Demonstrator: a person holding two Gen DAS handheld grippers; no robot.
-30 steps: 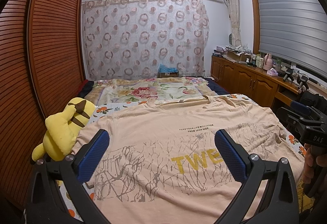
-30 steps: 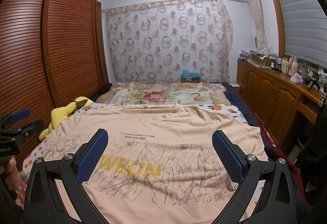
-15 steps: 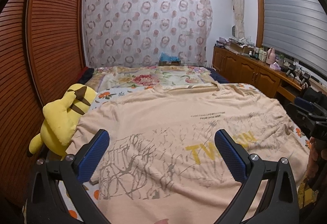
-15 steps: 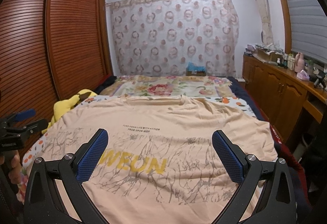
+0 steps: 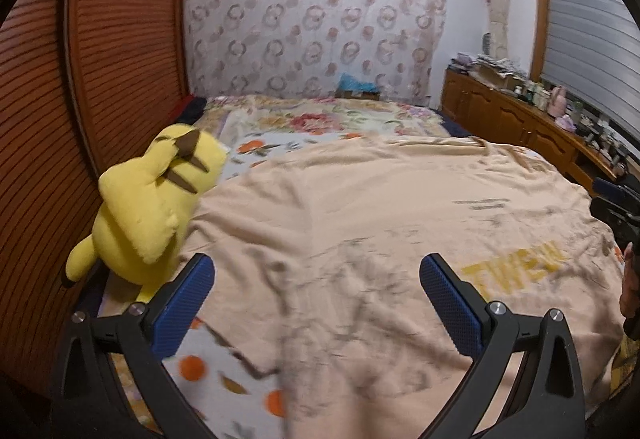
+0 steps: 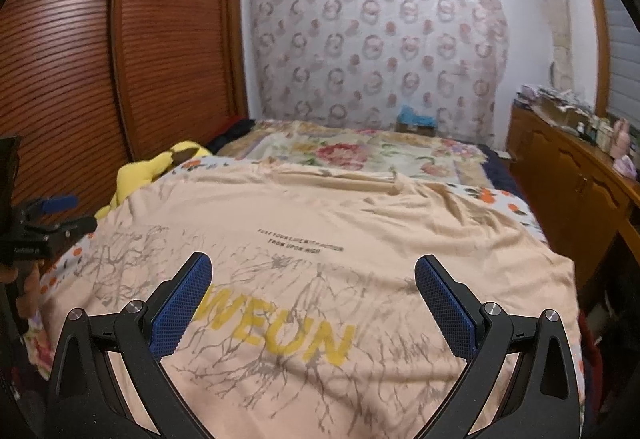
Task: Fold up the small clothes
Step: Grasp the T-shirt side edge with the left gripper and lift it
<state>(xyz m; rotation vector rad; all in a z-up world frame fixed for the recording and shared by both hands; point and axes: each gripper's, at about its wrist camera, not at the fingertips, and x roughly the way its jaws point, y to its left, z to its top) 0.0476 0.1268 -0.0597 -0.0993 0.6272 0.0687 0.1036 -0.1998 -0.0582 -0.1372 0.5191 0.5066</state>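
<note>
A peach T-shirt (image 5: 380, 215) (image 6: 320, 207) with yellow letters and grey branch print lies spread flat on the bed, collar toward the far end. My left gripper (image 5: 316, 279) hovers open over the shirt's left lower part, near its sleeve and hem. My right gripper (image 6: 314, 279) hovers open over the printed letters, nothing between its blue pads (image 6: 444, 303). Each gripper shows at the edge of the other's view: the right gripper (image 5: 616, 207), the left gripper (image 6: 44, 227), each held by a hand.
A yellow plush toy (image 5: 152, 199) (image 6: 156, 167) sits at the bed's left edge against the wooden louvred wardrobe (image 6: 80, 59). A floral sheet (image 6: 352, 151) covers the bed. A cluttered wooden cabinet (image 6: 576, 175) runs along the right. A patterned curtain (image 6: 376, 51) hangs behind.
The left gripper has swung left and lower toward the shirt's left side and the plush toy. The right gripper has dipped slightly closer to the shirt. Both stay open.
</note>
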